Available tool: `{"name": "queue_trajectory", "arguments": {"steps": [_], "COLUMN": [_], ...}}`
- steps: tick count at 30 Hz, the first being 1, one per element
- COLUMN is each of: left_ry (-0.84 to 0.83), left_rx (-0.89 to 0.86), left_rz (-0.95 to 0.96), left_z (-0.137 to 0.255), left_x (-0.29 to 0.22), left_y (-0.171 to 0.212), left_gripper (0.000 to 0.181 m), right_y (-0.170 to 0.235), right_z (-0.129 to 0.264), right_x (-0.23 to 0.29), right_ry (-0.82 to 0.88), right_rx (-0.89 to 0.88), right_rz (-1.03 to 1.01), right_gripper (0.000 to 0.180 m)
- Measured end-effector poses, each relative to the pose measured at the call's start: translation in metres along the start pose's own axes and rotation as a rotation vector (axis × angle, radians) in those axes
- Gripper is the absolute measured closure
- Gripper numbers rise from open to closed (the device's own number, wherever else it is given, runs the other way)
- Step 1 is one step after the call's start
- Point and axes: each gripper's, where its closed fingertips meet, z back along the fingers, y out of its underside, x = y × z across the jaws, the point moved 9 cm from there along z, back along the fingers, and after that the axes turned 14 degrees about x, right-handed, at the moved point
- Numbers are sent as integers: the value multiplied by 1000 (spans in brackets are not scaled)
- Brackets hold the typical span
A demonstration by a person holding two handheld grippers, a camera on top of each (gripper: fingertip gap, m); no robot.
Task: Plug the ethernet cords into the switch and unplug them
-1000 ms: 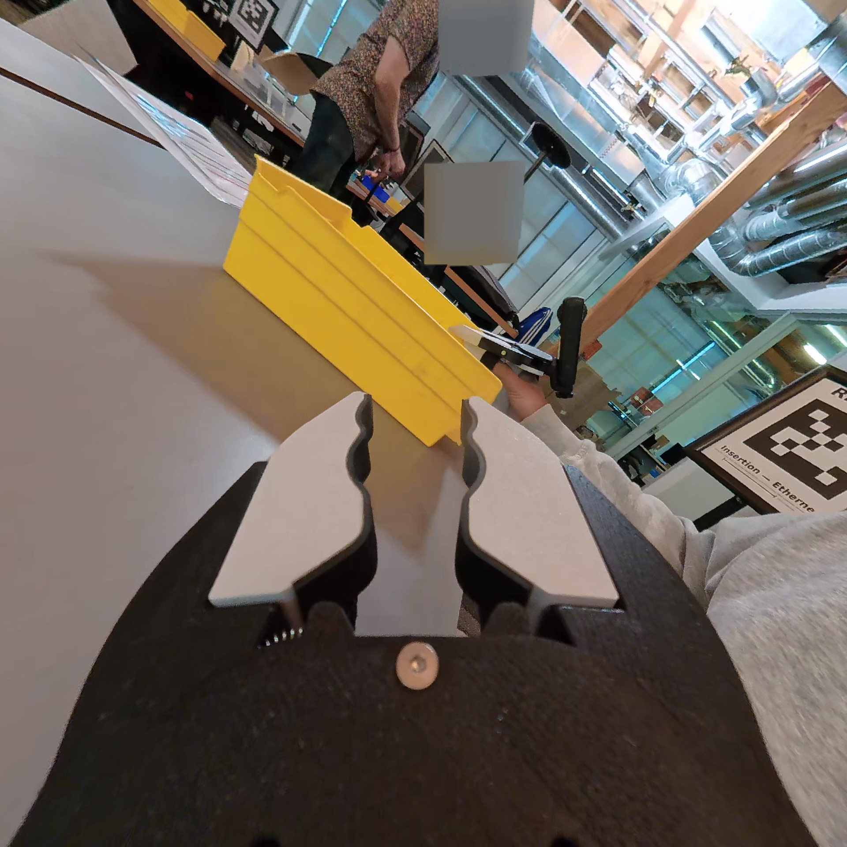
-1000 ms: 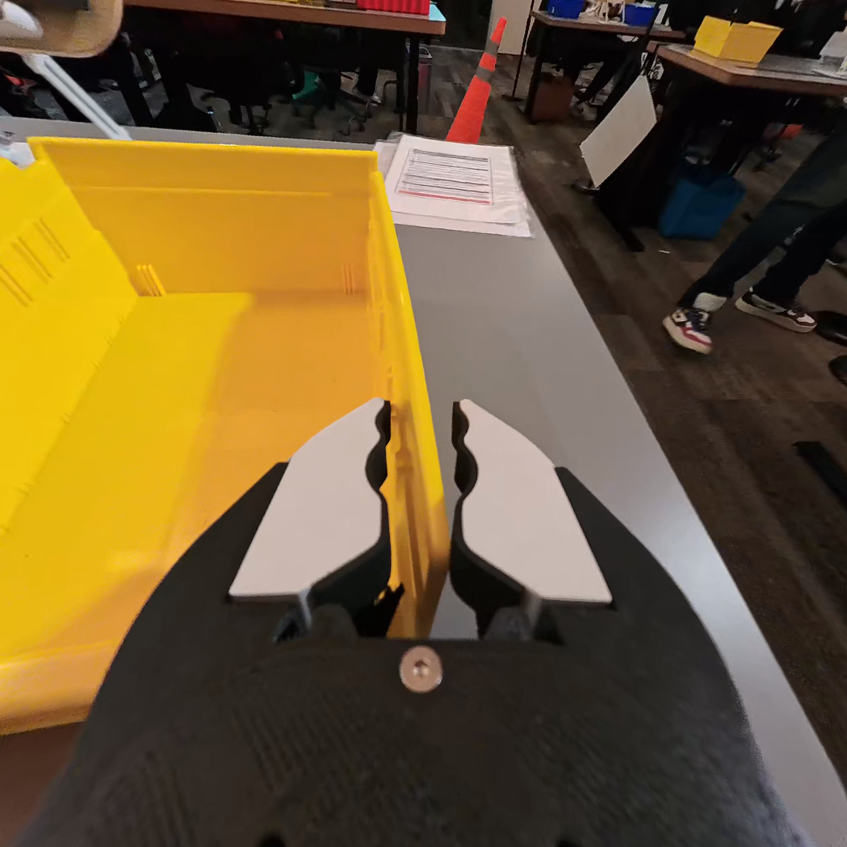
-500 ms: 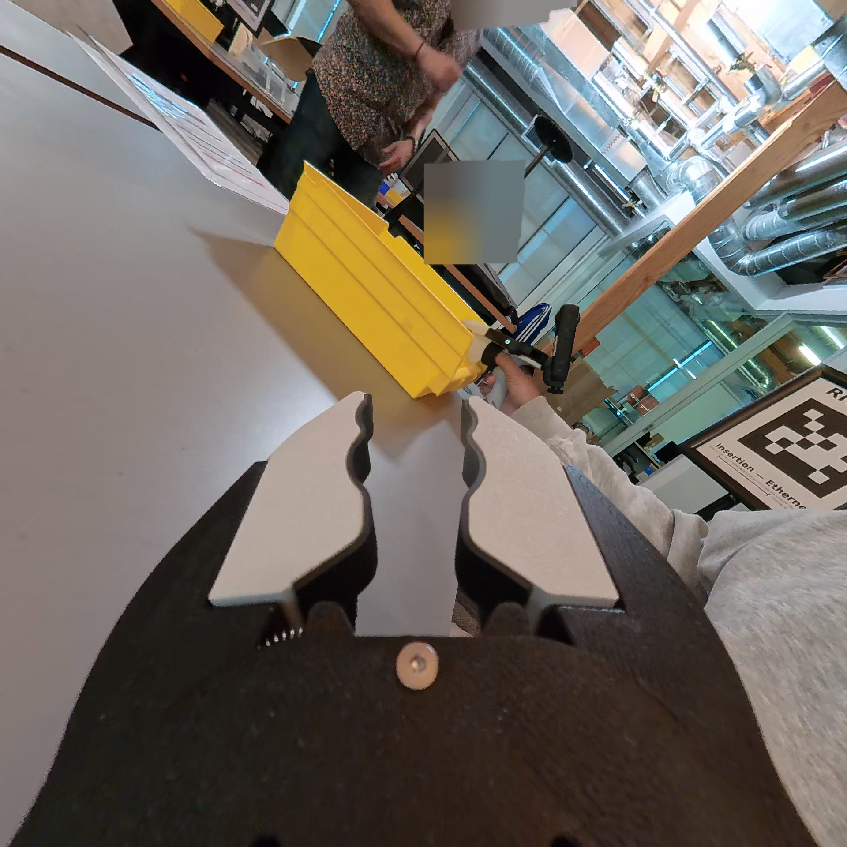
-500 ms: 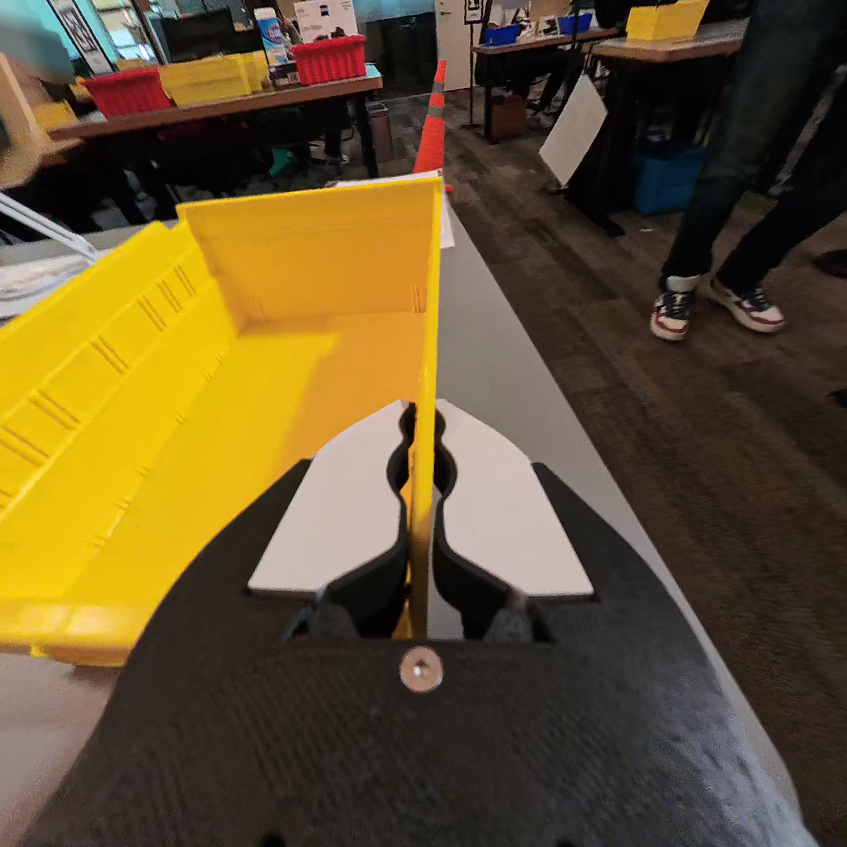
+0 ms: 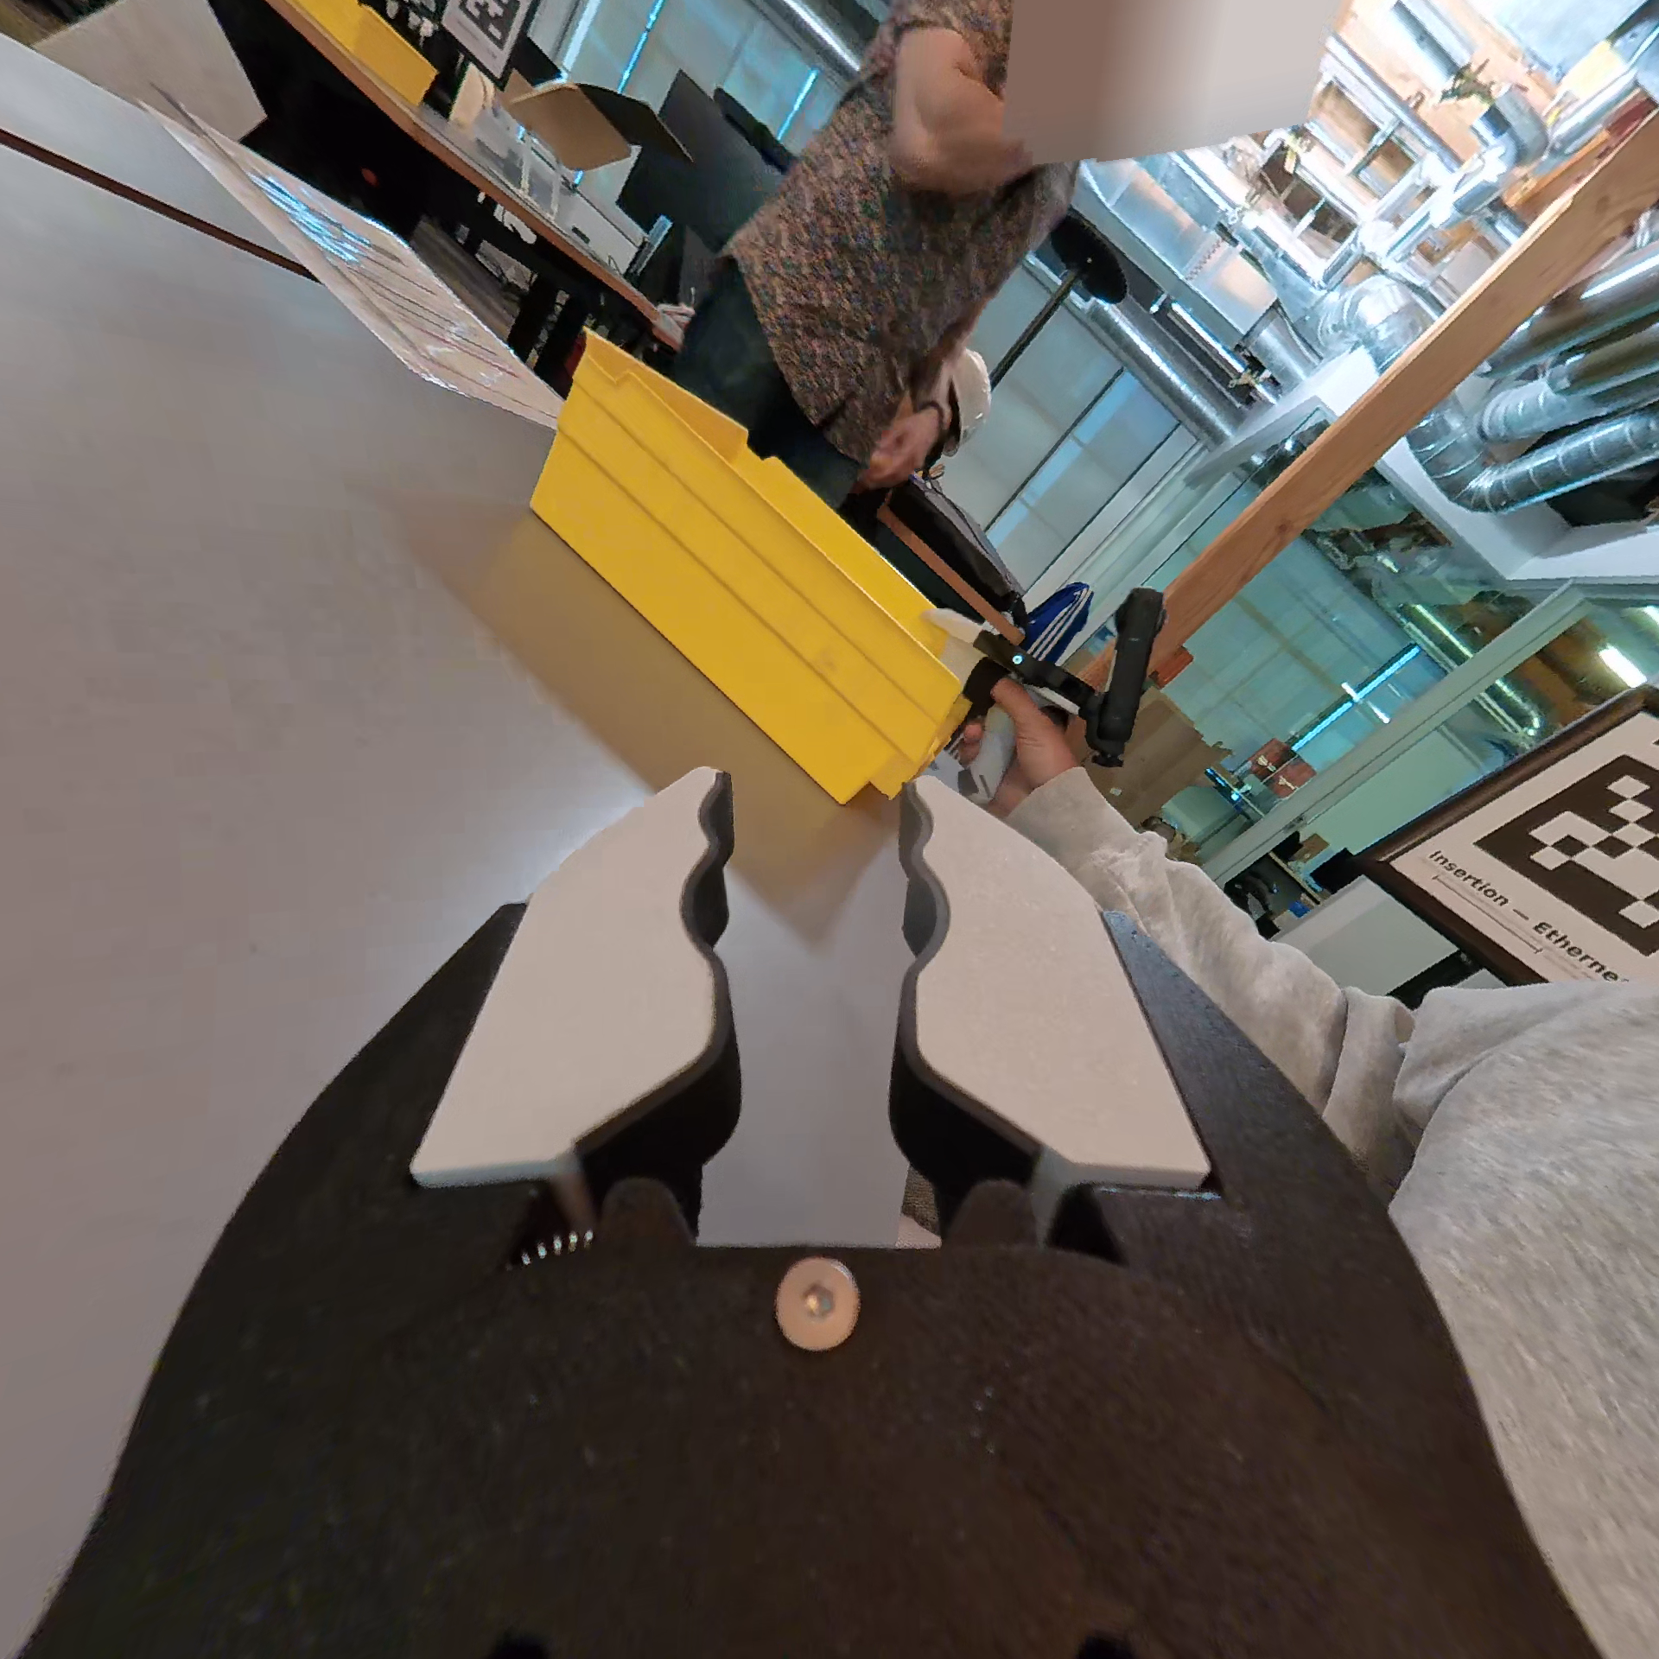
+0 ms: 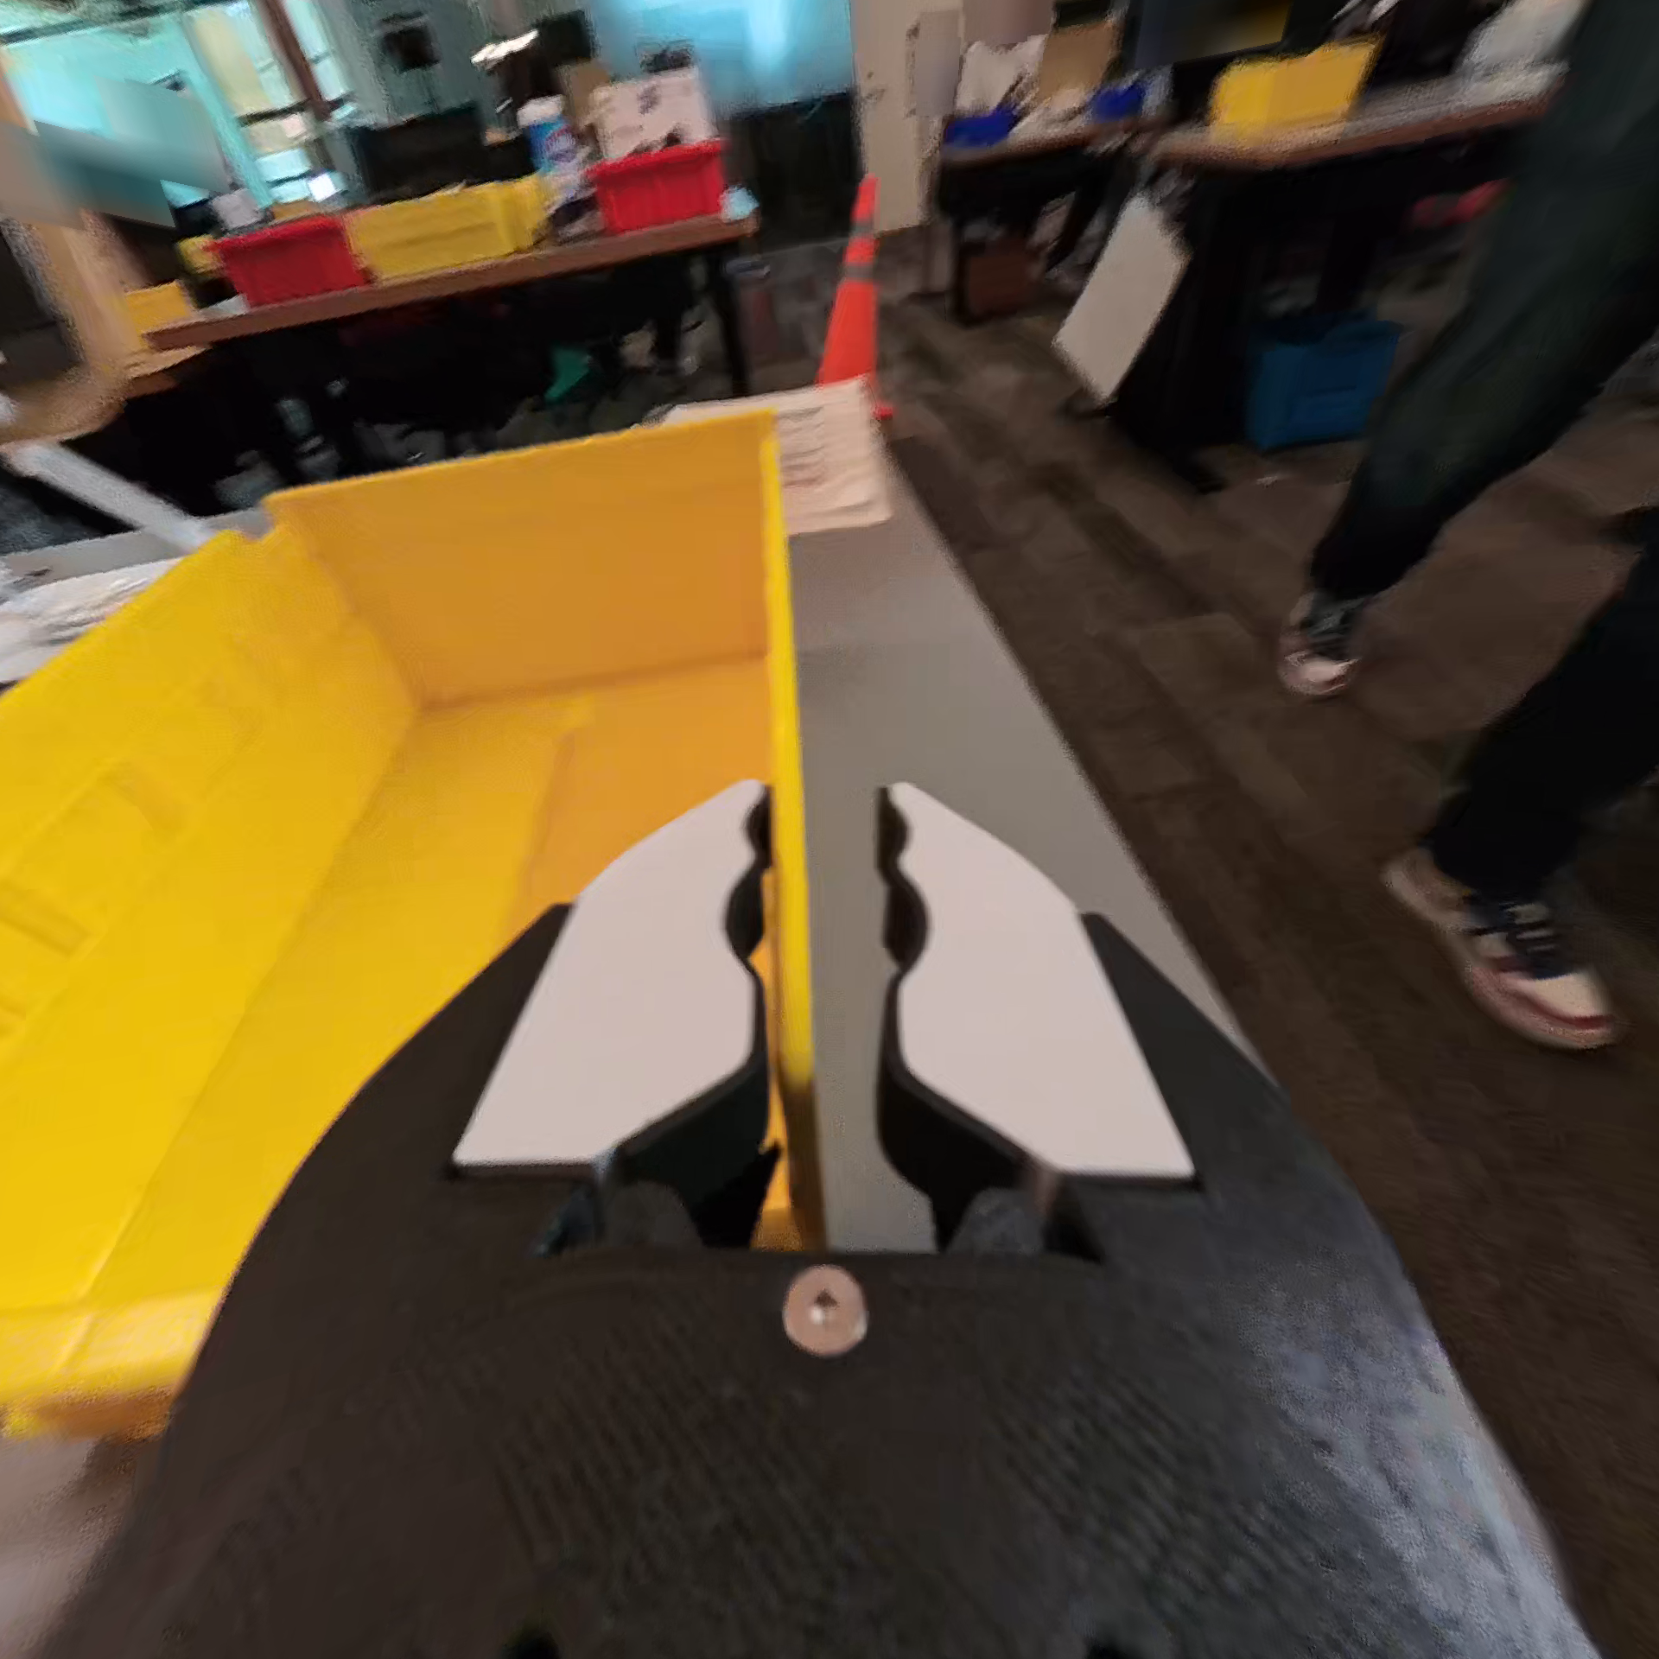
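Observation:
No ethernet cord or switch shows in either view. A yellow plastic bin (image 5: 745, 592) stands on the grey table (image 5: 224, 628); in the right wrist view its inside (image 6: 404, 808) is empty. My right gripper (image 6: 824, 790) is open and straddles the bin's right wall (image 6: 790, 682), with the left finger against the wall and a gap on the right. It also shows in the left wrist view (image 5: 987, 664) at the bin's near corner. My left gripper (image 5: 812, 794) is open and empty, low over the table, short of the bin.
The bin sits close to the table's right edge (image 6: 1014, 682), with floor beyond. A person (image 5: 853, 269) stands by that edge, legs (image 6: 1481, 539) close. Papers (image 5: 359, 260) lie past the bin. A framed marker sign (image 5: 1571, 853) stands at right. An orange cone (image 6: 853, 296) is farther off.
My right gripper closed on the bin's right wall, slid the bin farther from my left gripper, and has now opened again. The left gripper stayed open and hardly moved.

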Motion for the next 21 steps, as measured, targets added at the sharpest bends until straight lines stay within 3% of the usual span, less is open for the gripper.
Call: {"name": "queue_trajectory", "arguments": {"steps": [1, 5, 7, 10, 12, 15, 18, 21], "left_ry": [0, -12, -11, -2, -6, -29, -50, -51], "left_rx": [-1, 3, 8, 15, 13, 5, 1, -9], "left_rz": [3, -1, 6, 19, 18, 0, -10, 7], "left_z": [0, 1, 1, 1, 2, 7, 11, 14], "left_x": [0, 3, 4, 7, 8, 8, 11, 14], "left_y": [0, -1, 0, 0, -1, -4, -6, -6], "left_gripper": [145, 145, 145, 145, 145, 146, 146, 146], "right_y": [-5, -39, -48, -49, -35, 8, 37, 41], "right_z": [7, 56, 77, 95, 94, 78, 69, 68], "right_x": [-1, 36, 81, 161, 213, 276, 310, 312], "right_ry": [57, 134, -15, -403, -674, -920, -1036, -1054], "right_rx": [-34, -267, -358, -439, -390, -189, -26, -14], "right_rz": [20, 200, 275, 259, 224, 260, 361, 386], "right_gripper": [144, 144, 155, 172, 172, 168, 164, 163]}}
